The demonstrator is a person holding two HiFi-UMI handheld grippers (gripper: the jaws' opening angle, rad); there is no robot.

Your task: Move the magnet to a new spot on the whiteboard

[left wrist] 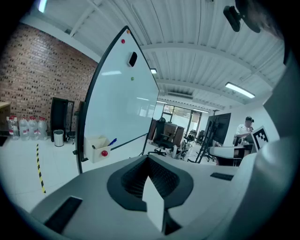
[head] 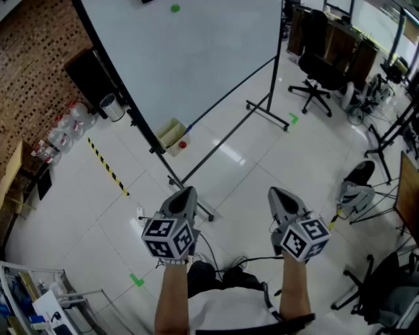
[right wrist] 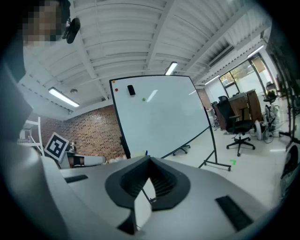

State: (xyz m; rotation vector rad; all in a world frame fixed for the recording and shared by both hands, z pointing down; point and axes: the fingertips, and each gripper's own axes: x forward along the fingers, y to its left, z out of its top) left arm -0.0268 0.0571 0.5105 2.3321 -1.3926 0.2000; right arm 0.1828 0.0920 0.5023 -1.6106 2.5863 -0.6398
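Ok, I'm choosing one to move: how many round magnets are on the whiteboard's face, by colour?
Red magnet: 1
Green magnet: 1
Total: 2

The whiteboard (head: 190, 52) is seen as white, framed in black, with a green magnet (head: 175, 8) on it. The brick wall (head: 33, 59) is patterned red-brown. The floor tape (head: 108, 167) is striped yellow and black. The marker cubes (head: 169, 237) are printed with black-and-white squares.
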